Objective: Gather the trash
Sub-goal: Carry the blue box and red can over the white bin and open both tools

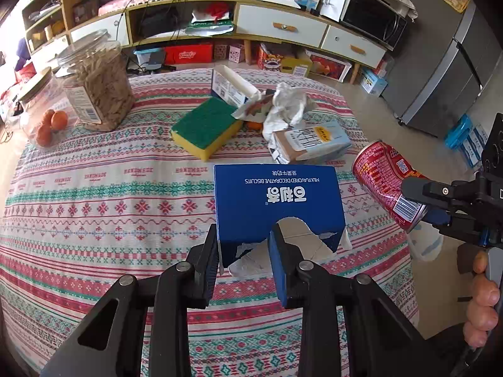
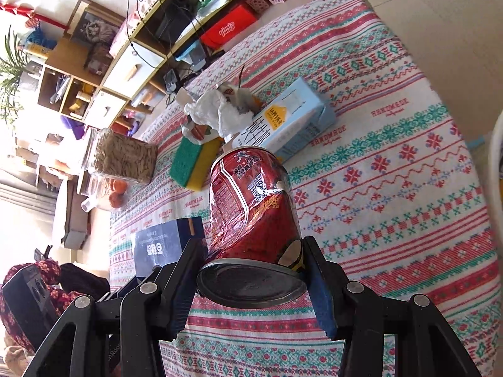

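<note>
My left gripper (image 1: 245,248) is shut on the torn end of a blue biscuit box (image 1: 273,198), held above the patterned tablecloth (image 1: 94,204). To its right, my right gripper (image 1: 421,202) is shut on a dented red can (image 1: 386,182). The right wrist view shows the can (image 2: 251,207) pinched at its base between that gripper's (image 2: 251,270) fingers, with the blue box (image 2: 166,245) at lower left. On the cloth lie crumpled white paper (image 1: 286,106) (image 2: 220,110) and a light blue carton (image 1: 314,141) (image 2: 289,125).
A green and yellow sponge (image 1: 207,128), an open white box (image 1: 229,84), a jar of snacks (image 1: 97,84) and a jar of oranges (image 1: 47,122) stand on the table. A low cabinet (image 1: 283,28) and grey fridge (image 1: 446,72) lie beyond. A hand (image 1: 481,301) grips the right handle.
</note>
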`<state>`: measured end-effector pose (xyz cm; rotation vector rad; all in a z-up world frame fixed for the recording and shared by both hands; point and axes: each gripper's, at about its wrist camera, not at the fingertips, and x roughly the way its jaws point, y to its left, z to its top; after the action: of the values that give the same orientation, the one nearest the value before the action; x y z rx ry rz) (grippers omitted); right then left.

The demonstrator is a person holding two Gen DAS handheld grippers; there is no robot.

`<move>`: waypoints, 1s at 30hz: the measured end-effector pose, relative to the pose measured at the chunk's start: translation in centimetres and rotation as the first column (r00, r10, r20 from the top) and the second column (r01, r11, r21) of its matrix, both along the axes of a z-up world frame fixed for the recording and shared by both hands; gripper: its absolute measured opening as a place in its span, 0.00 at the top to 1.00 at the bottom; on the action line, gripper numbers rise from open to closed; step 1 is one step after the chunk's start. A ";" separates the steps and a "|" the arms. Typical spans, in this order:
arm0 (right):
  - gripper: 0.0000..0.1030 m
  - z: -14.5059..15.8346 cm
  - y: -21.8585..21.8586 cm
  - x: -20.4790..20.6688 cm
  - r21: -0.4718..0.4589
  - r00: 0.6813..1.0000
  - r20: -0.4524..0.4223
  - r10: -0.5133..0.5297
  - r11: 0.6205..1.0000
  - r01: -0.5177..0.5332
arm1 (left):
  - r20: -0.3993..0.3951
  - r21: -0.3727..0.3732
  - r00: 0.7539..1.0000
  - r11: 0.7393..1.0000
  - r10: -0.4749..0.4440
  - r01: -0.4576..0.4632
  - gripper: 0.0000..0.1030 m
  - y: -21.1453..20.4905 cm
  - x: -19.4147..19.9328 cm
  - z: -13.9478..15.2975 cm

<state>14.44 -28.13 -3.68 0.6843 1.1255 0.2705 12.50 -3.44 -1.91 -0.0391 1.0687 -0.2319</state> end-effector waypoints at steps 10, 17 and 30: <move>0.46 0.5 -5.6 -2.4 -0.030 0.996 -0.013 -0.087 0.996 0.086 | -0.001 0.003 0.991 0.991 -0.132 0.132 0.70 -9.4 -1.4 -0.3; 0.46 1.7 -12.5 -4.6 -0.024 0.979 0.015 -0.202 0.979 0.203 | 0.001 -0.067 0.979 0.977 -0.205 0.205 0.70 -17.1 -1.7 -0.2; 0.46 0.6 -21.6 -6.9 -0.163 0.915 -0.034 -0.401 0.906 0.391 | -0.032 0.006 0.937 0.937 -0.348 0.349 0.70 -30.2 -2.2 -3.4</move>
<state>7.58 -49.72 -3.10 0.7718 1.0314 -0.1874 10.27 -33.61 -5.28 0.1595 1.1037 -0.5477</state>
